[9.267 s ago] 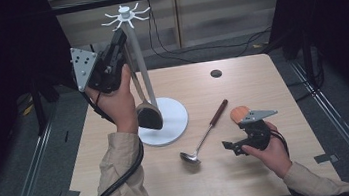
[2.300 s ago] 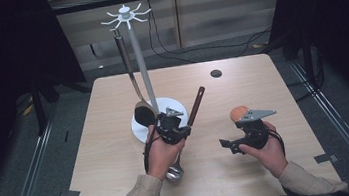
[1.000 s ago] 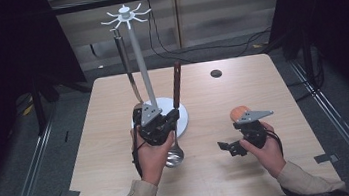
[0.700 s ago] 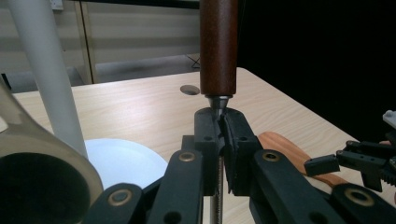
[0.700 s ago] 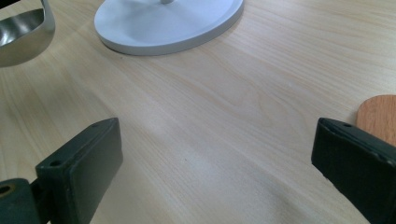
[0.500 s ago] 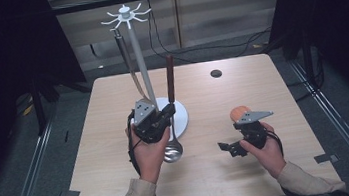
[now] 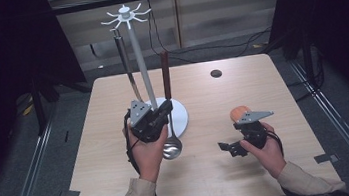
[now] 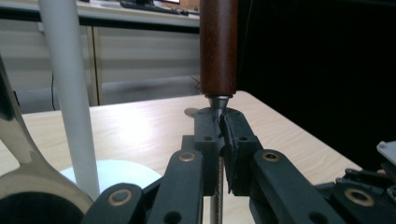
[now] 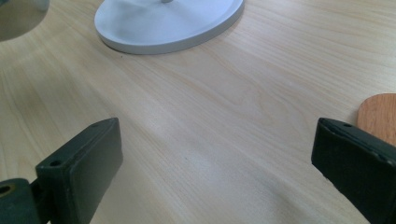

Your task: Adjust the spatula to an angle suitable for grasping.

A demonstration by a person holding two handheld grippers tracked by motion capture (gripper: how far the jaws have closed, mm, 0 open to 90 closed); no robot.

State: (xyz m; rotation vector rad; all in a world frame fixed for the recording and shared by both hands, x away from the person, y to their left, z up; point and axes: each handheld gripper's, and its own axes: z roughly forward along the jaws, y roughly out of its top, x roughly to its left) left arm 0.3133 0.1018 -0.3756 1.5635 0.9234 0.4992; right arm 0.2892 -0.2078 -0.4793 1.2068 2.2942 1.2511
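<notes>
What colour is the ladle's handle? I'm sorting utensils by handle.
Dark reddish-brown, wood-like; the ladle's handle shows best in the left gripper view.

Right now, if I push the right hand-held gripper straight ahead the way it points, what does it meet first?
Most likely the white round base of the utensil stand: the right hand-held gripper, jaws wide open, looks across bare table towards it. Depth is hard to judge.

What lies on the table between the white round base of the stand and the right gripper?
Only bare wood. In the right gripper view, the table runs bare from the white base to the open right gripper.
</notes>
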